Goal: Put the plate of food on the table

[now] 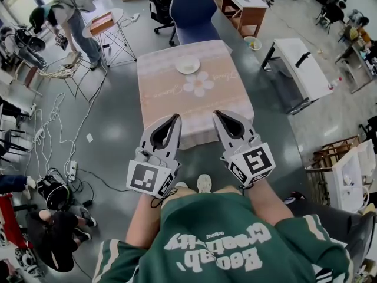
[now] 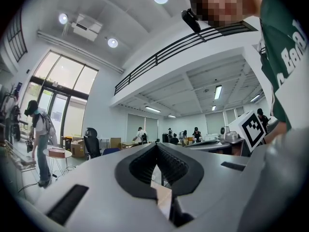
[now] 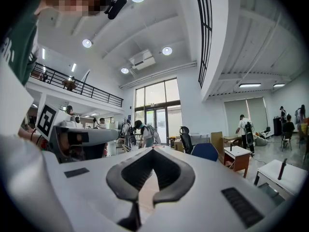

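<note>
Tongs: I hold my left gripper [image 1: 175, 118] and right gripper [image 1: 218, 114] side by side, each with its jaws closed tip to tip and nothing between them, at the near edge of the table [image 1: 162, 96]. The plate [image 1: 187, 65] lies on the table's pink cloth near the far edge, at 12 o'clock from both grippers and well apart from them. A blue chair [image 1: 193, 13] stands beyond the table, also at 12 o'clock.

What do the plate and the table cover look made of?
Plate: white, smooth, faint sheen; probably glazed ceramic, possibly plastic. Table cover: matte pink with a printed flower, hanging over the near edge; likely cloth.
</note>
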The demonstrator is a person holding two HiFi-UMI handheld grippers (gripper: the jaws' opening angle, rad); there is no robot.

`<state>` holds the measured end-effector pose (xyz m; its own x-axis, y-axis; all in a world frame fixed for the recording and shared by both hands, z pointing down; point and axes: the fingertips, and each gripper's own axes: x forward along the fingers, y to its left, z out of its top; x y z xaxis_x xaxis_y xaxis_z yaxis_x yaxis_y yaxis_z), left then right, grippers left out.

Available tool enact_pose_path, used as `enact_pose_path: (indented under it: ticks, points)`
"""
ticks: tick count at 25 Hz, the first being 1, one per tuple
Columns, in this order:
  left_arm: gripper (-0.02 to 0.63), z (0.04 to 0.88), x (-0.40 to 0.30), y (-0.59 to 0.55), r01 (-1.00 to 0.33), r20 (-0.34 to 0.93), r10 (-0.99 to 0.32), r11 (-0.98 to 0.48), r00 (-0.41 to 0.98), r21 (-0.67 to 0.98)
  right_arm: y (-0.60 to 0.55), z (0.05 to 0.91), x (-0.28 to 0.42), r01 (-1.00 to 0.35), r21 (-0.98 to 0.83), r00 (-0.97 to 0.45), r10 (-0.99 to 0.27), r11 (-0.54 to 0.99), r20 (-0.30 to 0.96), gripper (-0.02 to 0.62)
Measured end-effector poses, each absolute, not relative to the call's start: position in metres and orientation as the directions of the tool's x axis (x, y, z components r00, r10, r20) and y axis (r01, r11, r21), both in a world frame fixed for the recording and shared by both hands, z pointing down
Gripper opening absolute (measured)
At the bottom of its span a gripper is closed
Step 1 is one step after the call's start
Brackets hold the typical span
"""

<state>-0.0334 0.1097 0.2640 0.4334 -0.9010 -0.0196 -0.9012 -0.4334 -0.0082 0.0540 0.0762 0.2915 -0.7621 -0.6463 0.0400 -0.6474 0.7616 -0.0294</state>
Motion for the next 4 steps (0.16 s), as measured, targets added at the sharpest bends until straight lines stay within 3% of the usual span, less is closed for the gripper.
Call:
enact_pose_path:
  ticks: [4]
  points:
    - [0.009, 0.2656, -0.0323, 0.1116, -0.903, -0.022, -0.902, -0.43, 0.43, -0.01, 0.0793, 0.2931, 0.0532, -0.639, -0.026, -0.769, -0.639, 0.769, 0.032, 0.014]
